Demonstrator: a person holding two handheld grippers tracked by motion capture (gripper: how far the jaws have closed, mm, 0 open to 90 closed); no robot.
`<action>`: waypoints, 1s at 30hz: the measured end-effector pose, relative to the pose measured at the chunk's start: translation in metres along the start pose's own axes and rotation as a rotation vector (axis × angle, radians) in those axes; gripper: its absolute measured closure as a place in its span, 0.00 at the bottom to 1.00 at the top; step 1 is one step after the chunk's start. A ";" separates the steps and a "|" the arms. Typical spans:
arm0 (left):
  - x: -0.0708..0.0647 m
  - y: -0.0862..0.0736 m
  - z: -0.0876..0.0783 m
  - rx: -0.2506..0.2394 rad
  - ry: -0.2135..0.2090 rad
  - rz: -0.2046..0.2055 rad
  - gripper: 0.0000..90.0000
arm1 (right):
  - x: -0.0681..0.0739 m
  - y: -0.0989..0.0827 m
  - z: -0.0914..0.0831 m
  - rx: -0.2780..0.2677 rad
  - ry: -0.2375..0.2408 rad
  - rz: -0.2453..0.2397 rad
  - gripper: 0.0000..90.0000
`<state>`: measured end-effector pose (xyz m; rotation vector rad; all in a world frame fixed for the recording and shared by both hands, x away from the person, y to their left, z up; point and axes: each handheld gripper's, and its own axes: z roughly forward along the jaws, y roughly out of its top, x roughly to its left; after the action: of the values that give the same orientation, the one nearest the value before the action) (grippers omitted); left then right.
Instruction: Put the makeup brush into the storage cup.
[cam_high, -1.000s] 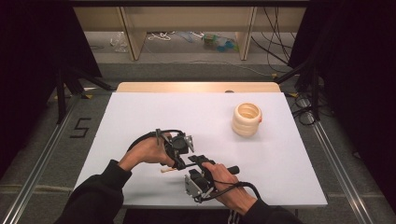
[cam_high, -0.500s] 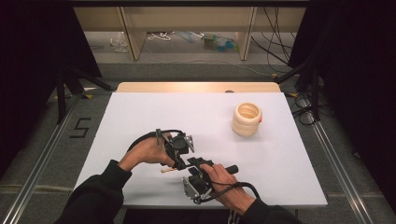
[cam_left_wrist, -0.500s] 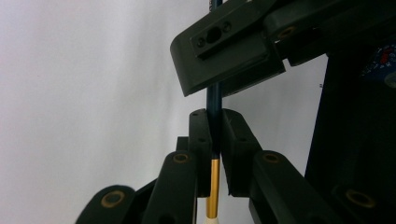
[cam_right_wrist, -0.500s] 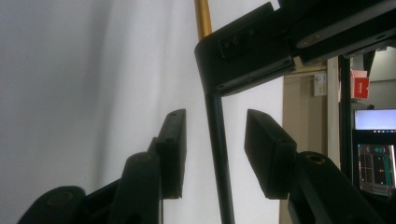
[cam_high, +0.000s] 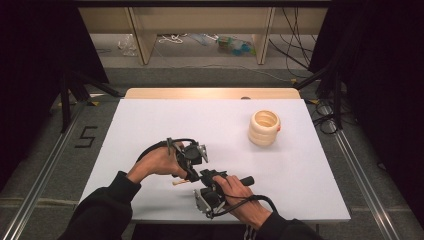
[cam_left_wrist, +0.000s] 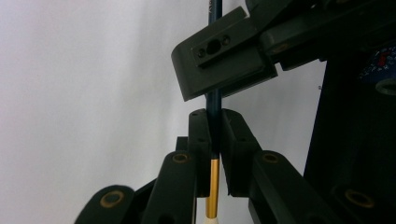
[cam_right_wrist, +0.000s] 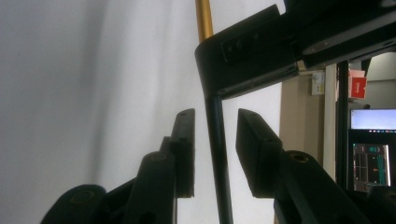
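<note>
Near the front edge of the white tabletop (cam_high: 150, 125), a little left of its middle, we hold a thin paintbrush-like stick with a dark blue shaft, a gold ferrule and a pale tip (cam_left_wrist: 214, 116) between our two tools, just above the surface. Our left tool (cam_left_wrist: 214, 135) is clamped shut on the dark shaft just above the gold ferrule. Our right tool (cam_right_wrist: 215, 135) has just been closing: the shaft stands between its jaws, but a gap shows on each side, so it is not gripping yet.

The risk we see is in the hand-over. The right jaws sit unevenly about the shaft, so one pad may touch first and push the stick sideways, twisting it in the left tool's narrow hold. If we release the left tool before the right one bites, the stick would likely drop and roll on the smooth tabletop. The two tool heads also sit very close and could knock together.

From the high view, the stick (cam_high: 181, 182) lies roughly level, its long axis along the front edge, pale tip towards the left edge and dark shaft towards the right tool (cam_high: 206, 176). A cream ribbed ring-stack holder (cam_high: 264, 127) stands well apart, towards the far right corner.
</note>
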<state>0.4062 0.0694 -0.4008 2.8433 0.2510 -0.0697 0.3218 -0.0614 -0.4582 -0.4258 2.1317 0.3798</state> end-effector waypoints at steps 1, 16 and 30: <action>0.000 0.000 0.000 0.003 0.000 0.003 0.92 | 0.000 0.000 0.000 -0.002 -0.003 -0.009 0.77; 0.001 -0.001 0.000 -0.005 -0.008 0.002 0.92 | -0.001 0.002 0.003 -0.002 0.003 -0.082 0.88; 0.003 -0.001 0.000 -0.024 -0.015 -0.026 0.92 | -0.003 0.002 0.004 0.004 0.017 -0.080 0.93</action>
<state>0.4085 0.0712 -0.4009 2.8151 0.2837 -0.0934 0.3254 -0.0573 -0.4582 -0.5122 2.1243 0.3267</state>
